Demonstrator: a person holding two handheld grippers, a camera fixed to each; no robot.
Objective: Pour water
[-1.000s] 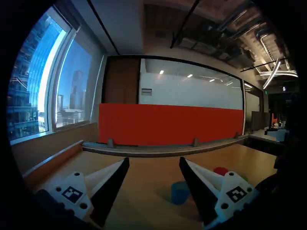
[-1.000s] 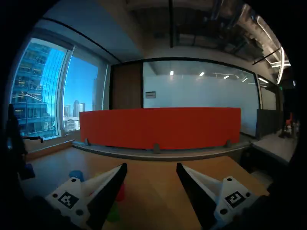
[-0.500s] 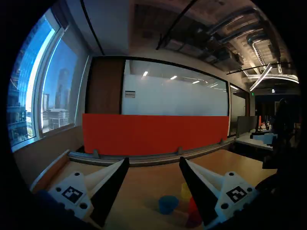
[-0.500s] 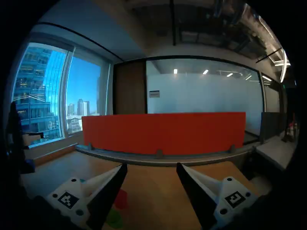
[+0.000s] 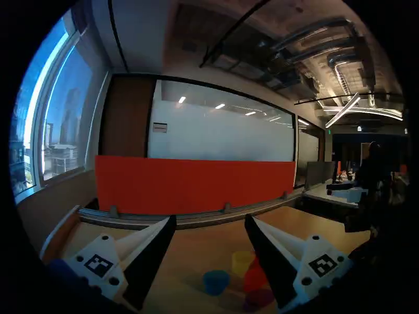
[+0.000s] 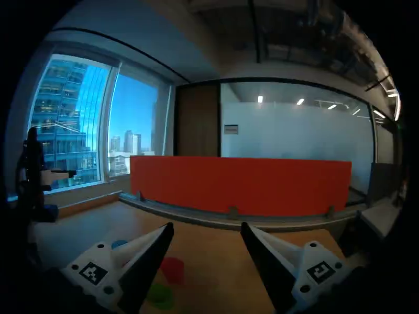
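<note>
The left gripper point(image 5: 208, 217) and right gripper point(image 6: 205, 225) are held open, empty. The blue cup point(image 5: 216, 281), low between the left jaws, is best approached squarely.

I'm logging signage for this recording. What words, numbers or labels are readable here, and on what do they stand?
No text can be read clearly.
The small wall plaque: too small and blurred to read.
The marker squares on the left gripper and the right gripper: black-and-white coded patterns, no letters or numbers.
</note>
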